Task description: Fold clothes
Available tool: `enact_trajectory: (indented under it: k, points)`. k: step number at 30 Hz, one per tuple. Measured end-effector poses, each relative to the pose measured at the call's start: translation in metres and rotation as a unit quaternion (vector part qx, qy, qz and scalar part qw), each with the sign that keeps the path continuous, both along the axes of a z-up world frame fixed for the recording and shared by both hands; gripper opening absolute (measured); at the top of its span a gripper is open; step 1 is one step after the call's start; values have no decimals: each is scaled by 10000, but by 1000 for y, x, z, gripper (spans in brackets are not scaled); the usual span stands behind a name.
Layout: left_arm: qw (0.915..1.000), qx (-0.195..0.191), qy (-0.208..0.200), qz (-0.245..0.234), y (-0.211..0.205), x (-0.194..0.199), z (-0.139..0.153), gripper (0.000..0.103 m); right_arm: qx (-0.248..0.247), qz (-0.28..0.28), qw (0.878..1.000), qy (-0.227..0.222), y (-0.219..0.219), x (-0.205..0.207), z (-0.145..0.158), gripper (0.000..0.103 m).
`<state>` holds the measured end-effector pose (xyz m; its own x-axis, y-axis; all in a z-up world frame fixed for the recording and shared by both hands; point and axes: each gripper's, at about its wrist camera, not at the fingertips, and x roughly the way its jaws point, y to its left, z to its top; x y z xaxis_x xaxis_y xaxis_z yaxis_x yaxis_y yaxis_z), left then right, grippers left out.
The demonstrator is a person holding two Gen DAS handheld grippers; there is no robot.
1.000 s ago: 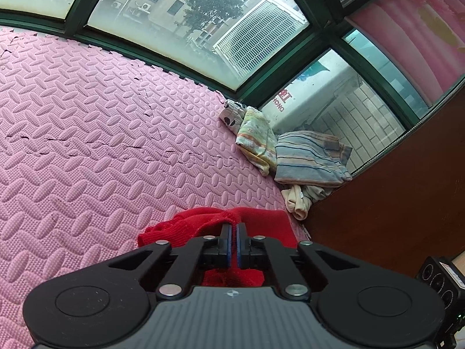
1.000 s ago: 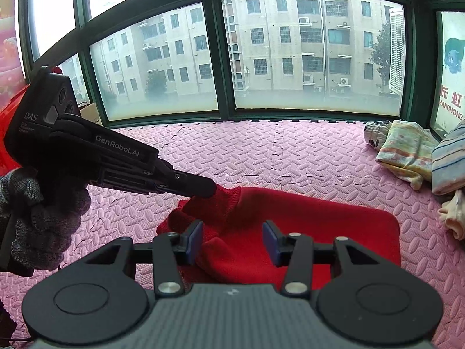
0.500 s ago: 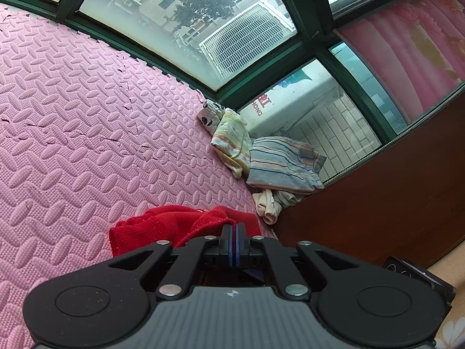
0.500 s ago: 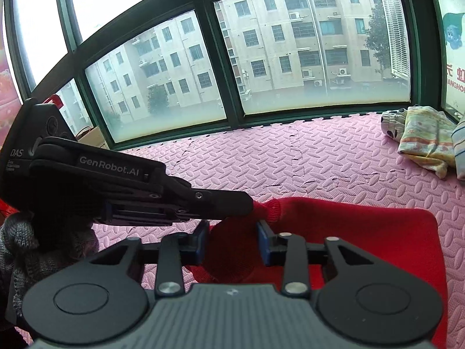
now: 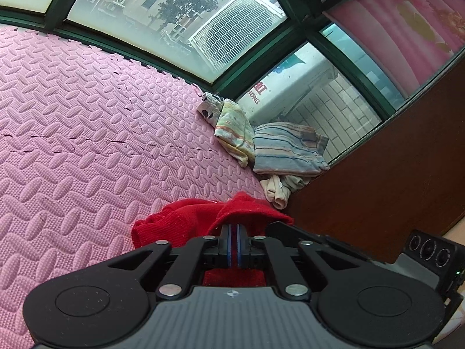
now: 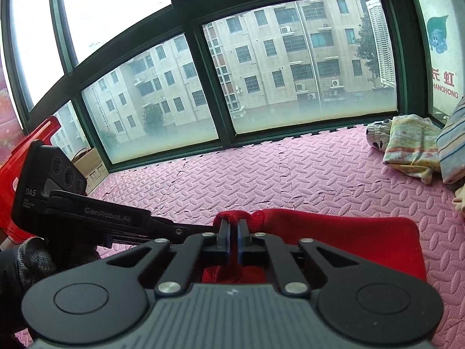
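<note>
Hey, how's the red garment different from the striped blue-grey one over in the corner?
The red garment is plain red; the striped garment has thin coloured lines on blue-grey. The red one lies partly spread and bunched, pinched by both the left tool and the right tool; the striped one sits folded among other clothes, untouched. Both rest on the pink foam mat.

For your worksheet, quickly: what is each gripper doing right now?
Left gripper: closed on the red sweater.
Right gripper: closed on the same red sweater.
</note>
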<state>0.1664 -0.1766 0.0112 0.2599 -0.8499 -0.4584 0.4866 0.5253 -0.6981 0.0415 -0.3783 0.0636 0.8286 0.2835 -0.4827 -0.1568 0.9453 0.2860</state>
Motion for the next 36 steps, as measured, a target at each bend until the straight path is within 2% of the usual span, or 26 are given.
enact_trajectory:
  k: [5,8,10,13,15,20,22,23,25,30,32,36]
  points:
    - [9985,250,-335,-367,-15,0,5,4,-96,112,9998,-100,6,-5,4,3]
    - [9931,392,-809,-749,-22,-5,10,4,-248,156,9994,-157,9,-7,5,3]
    - [9900,350,-902,-1028,-26,-9,8,4,-293,148,9994,-125,10,-7,4,3]
    - [9875,307,-1045,-1135,-30,-16,4,3,-401,108,9990,-141,9,-9,4,4]
    - [9886,220,-975,-1125,-30,-14,-1,2,-402,60,9991,-152,5,-11,4,4]
    - [9914,-520,-437,-1121,-16,-1,-15,2,-403,-60,9990,-181,-7,-17,5,18]
    - [9903,-777,-301,-1110,-12,2,-18,5,-404,-109,9989,-193,-11,-20,5,37]
    - [9897,-871,-146,-1125,-12,6,-20,6,-404,-133,9989,-199,-14,-21,5,39]
    - [9914,-770,21,-1057,-16,10,-24,10,-404,-181,9988,-210,-18,-24,5,41]
    - [9953,-264,-4,-932,-21,11,-28,10,-623,-468,9970,-30,-36,-28,-1,41]
    - [9953,-184,7,-952,-23,14,-29,9,-724,-566,9957,141,-43,-28,-8,41]
    - [9893,-711,535,-1156,-27,21,-39,9,-787,-583,9947,323,-45,-28,-21,41]
